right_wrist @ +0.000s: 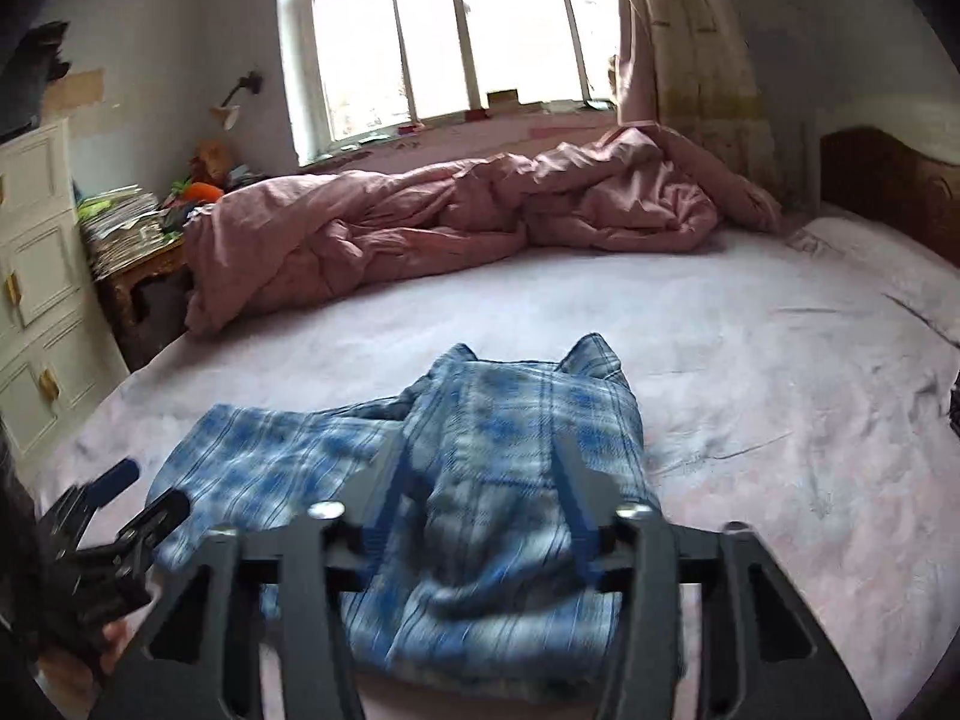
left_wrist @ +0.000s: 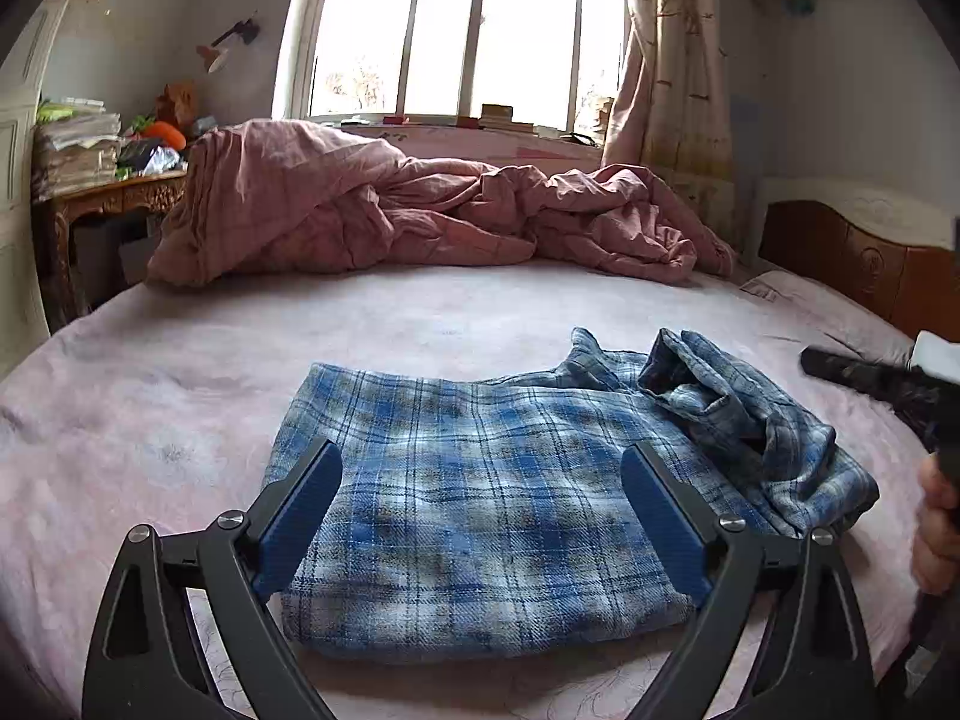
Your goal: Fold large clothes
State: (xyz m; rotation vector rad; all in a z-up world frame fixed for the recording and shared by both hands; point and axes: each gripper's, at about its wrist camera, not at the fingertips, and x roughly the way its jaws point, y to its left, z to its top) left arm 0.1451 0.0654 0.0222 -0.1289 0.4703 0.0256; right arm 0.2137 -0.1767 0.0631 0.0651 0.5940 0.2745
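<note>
A blue plaid shirt [left_wrist: 480, 504] lies partly folded near the bed's [left_wrist: 420, 312] front edge, one rumpled sleeve thrown across its right side. The left gripper [left_wrist: 480, 516] hovers over it, jaws wide and empty. The right gripper [right_wrist: 480, 480] straddles the sleeve, jaws apart, not pinching.

Shirt [left_wrist: 480, 516] lies on near part of bed [left_wrist: 420, 312], its bunched part on its right side, heaped quilt [left_wrist: 372, 210] behind it along the window [left_wrist: 468, 30], cluttered desk [left_wrist: 114, 192] left of bed.
</note>
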